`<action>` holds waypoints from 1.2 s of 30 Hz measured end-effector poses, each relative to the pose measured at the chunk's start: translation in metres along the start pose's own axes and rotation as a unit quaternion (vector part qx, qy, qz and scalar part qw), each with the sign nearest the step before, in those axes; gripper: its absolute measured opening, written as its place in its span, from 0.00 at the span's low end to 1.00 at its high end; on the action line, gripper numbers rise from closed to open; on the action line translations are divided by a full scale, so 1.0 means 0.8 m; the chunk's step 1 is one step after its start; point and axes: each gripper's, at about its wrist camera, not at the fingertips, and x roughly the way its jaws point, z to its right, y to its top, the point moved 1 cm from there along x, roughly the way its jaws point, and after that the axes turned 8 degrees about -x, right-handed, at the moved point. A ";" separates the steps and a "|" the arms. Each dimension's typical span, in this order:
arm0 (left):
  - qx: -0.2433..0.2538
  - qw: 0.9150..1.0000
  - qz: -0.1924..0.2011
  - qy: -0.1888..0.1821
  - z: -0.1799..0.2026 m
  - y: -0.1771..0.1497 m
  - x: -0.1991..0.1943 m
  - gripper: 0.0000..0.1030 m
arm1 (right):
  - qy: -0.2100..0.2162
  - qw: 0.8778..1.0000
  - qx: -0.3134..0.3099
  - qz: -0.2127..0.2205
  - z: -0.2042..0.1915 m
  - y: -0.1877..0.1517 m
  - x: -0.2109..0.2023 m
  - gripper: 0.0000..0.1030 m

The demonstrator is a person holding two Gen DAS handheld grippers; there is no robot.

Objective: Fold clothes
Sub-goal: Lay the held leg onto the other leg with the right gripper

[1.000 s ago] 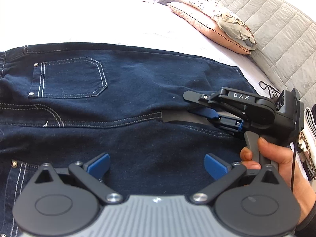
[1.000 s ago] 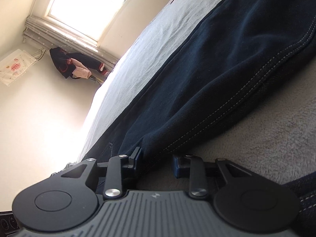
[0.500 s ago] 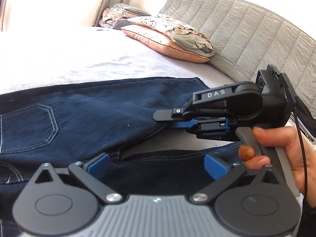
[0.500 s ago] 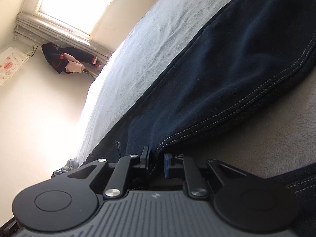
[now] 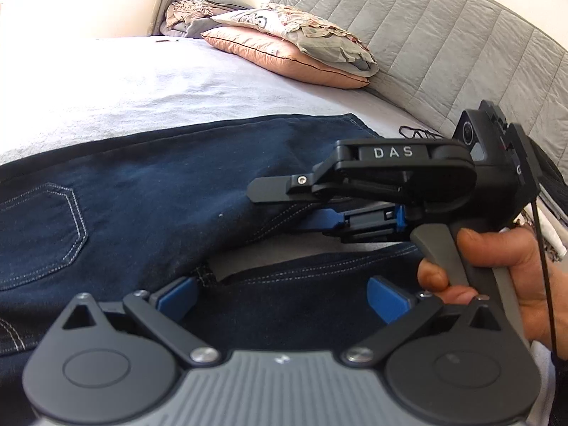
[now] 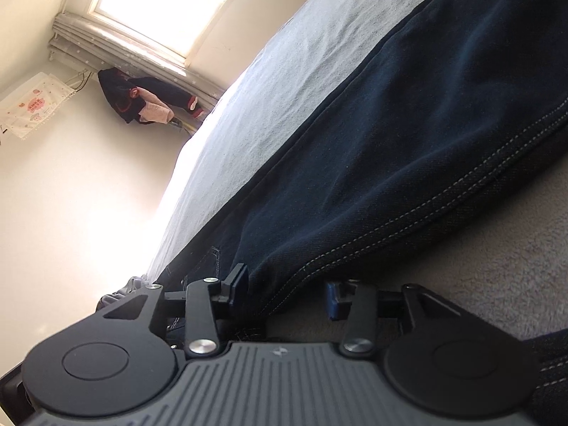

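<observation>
Since 0.5 s ago right gripper [image 6: 287, 294] fingers reopened around seam of dark blue denim jeans [image 5: 149, 191] on bed; left gripper [image 5: 284, 298] wide. Close fully w/ both layers before lifting.

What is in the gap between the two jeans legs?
Only bare grey bedsheet shows between the two legs of the jeans. The left wrist view shows it best, just beyond the open left gripper.
</observation>
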 end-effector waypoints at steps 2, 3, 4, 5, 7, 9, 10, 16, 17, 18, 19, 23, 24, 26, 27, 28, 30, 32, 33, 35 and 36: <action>-0.006 1.000 0.009 -0.008 -0.006 0.006 -0.008 1.00 | 0.008 1.000 -0.027 0.001 -0.006 0.000 0.004 0.55; -0.010 1.000 0.009 -0.009 -0.010 0.006 -0.007 1.00 | 0.006 0.999 -0.040 0.000 -0.007 0.000 0.007 0.55; -0.016 1.000 0.008 -0.012 -0.015 0.006 -0.004 1.00 | 0.007 0.999 -0.049 -0.003 -0.008 0.000 0.011 0.55; -0.022 1.000 0.006 -0.014 -0.019 0.005 -0.002 1.00 | 0.008 0.998 -0.058 -0.005 -0.009 -0.001 0.014 0.55; -0.024 1.000 0.005 -0.016 -0.021 0.003 0.003 1.00 | 0.009 0.996 -0.084 -0.016 -0.018 -0.006 0.023 0.55; -0.028 0.999 0.008 -0.016 -0.021 0.004 0.002 0.99 | 0.008 0.994 -0.108 -0.024 -0.030 -0.007 0.029 0.57; -0.030 0.999 0.010 -0.017 -0.021 0.006 0.000 0.99 | 0.014 0.993 -0.110 -0.026 -0.033 -0.007 0.031 0.58; -0.045 0.999 0.013 -0.023 -0.028 0.006 0.000 0.99 | 0.015 0.988 -0.150 -0.041 -0.047 -0.003 0.047 0.56; -0.045 0.999 0.013 -0.023 -0.028 0.005 0.000 0.99 | 0.014 0.988 -0.145 -0.047 -0.046 -0.002 0.045 0.41; -0.045 0.999 0.014 -0.023 -0.028 0.005 0.000 0.99 | 0.012 0.989 -0.140 -0.054 -0.045 -0.001 0.042 0.33; -0.045 0.999 0.016 -0.024 -0.028 0.006 -0.002 0.99 | 0.011 0.989 -0.135 -0.060 -0.043 0.000 0.040 0.31; -0.052 0.998 0.019 -0.027 -0.029 0.004 0.000 1.00 | 0.005 0.990 -0.113 -0.085 -0.039 0.004 0.029 0.20; -0.053 0.998 0.017 -0.027 -0.029 0.003 0.002 1.00 | 0.003 0.990 -0.108 -0.091 -0.037 0.006 0.027 0.19; -0.053 0.998 0.015 -0.026 -0.029 0.000 0.007 1.00 | 0.000 0.990 -0.097 -0.104 -0.035 0.008 0.022 0.18; -0.053 0.998 0.013 -0.025 -0.030 -0.001 0.008 1.00 | -0.002 0.990 -0.092 -0.110 -0.034 0.009 0.019 0.18; -0.054 0.998 0.012 -0.024 -0.031 -0.002 0.010 1.00 | -0.003 0.989 -0.087 -0.117 -0.032 0.010 0.016 0.18; -0.062 0.998 0.012 -0.027 -0.034 -0.002 0.010 1.00 | 0.013 0.994 -0.047 -0.097 -0.014 0.005 0.021 0.18; -0.072 0.997 0.013 -0.032 -0.036 -0.001 0.009 1.00 | 0.026 0.996 -0.042 -0.078 -0.010 0.001 0.024 0.25; -0.075 0.997 0.013 -0.034 -0.038 -0.001 0.010 1.00 | 0.027 0.995 -0.056 -0.073 -0.014 -0.002 0.027 0.34; -0.078 0.996 0.013 -0.036 -0.040 -0.002 0.010 1.00 | 0.029 0.994 -0.085 -0.063 -0.022 -0.007 0.032 0.51; -0.078 0.996 0.012 -0.036 -0.040 -0.002 0.011 1.00 | 0.026 0.992 -0.100 -0.068 -0.026 -0.011 0.034 0.40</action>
